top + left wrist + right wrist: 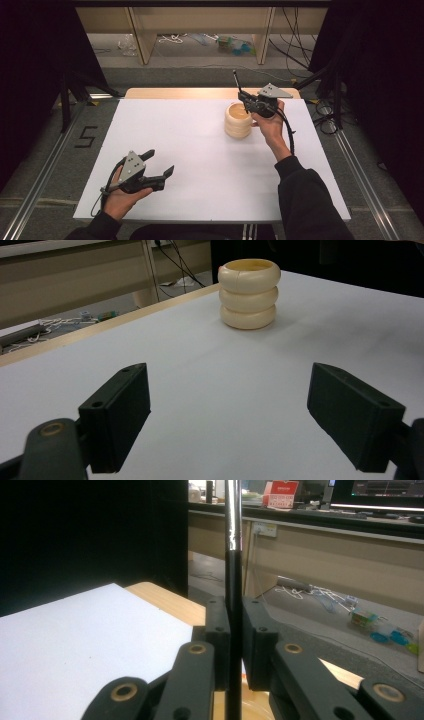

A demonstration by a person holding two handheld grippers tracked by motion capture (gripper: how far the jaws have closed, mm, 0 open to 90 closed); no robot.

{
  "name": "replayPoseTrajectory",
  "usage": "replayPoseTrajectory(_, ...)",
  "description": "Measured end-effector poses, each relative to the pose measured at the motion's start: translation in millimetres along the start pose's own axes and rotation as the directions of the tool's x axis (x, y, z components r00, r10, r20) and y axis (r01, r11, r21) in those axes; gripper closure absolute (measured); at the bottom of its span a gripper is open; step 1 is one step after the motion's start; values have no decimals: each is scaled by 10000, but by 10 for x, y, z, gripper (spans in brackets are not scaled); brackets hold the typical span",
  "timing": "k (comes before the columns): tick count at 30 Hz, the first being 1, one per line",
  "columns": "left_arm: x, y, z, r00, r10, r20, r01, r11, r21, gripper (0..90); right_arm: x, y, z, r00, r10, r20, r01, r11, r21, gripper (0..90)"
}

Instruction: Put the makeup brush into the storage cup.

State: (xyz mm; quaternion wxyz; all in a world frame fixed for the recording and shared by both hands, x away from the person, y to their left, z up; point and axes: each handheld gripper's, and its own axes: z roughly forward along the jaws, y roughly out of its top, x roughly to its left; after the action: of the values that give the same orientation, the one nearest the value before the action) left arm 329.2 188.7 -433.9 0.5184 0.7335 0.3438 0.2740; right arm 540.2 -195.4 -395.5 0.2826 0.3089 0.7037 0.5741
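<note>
**Thin black rod clamped over the cream ring holder**

The worktop point(200, 150) is a wide white sheet laid over a pale wooden top whose far edge shows as a tan strip. Toward its far right stands a cream ring holder point(238, 120): three fat, rounded rings stacked one on another, smooth and slightly glossy, with an open mouth at the top. In the left gripper view the same holder point(248, 293) stands upright well beyond the jaws, and a small pink spot shows at its upper left rim.

The left hand-held gripper point(156, 164) rests low over the near left part of the worktop, well apart from the holder, its jaws spread wide with nothing between them.

The right hand-held gripper point(245, 101) hangs just above and beside the holder's far right rim, with its grey three-cornered plate on top. Its jaws are pressed together on a rod point(233, 580), a slim, straight stick that is black along most of its length and silvery higher up. In the high view the rod point(236, 81) rises from the jaws, leaning slightly left. Whether its lower end sits inside the holder's mouth I cannot tell.
</note>
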Motion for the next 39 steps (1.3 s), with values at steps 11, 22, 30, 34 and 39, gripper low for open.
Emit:
replayPoseTrajectory(11, -3, 1, -2, 10000, 13, 58, -12, 10000, -33, 174, -25, -71, 69, 9999, 141, -14, -141, 9998, 116, 840)
replayPoseTrajectory(22, 0, 4, -4, 9999, 101, 65, -100, 9999, -53, 178, -50, -142, 128, 9997, 231, 8, -231, 9993, 286, 840)
replayPoseTrajectory(30, -7, 6, -5, 9999, 27, 99, -26, 10000, -84, 179, -73, -171, 129, 9991, 425, 35, -426, 9983, 405, 840)
replayPoseTrajectory(34, -10, 5, -4, 9999, 27, 110, -26, 10000, -86, 179, -79, -193, 147, 9996, 293, 62, -295, 9991, 314, 840)
replayPoseTrajectory(39, -13, 4, -2, 9999, 34, 108, -33, 10000, -72, 179, -66, -207, 168, 9996, 288, 21, -288, 9990, 349, 840)
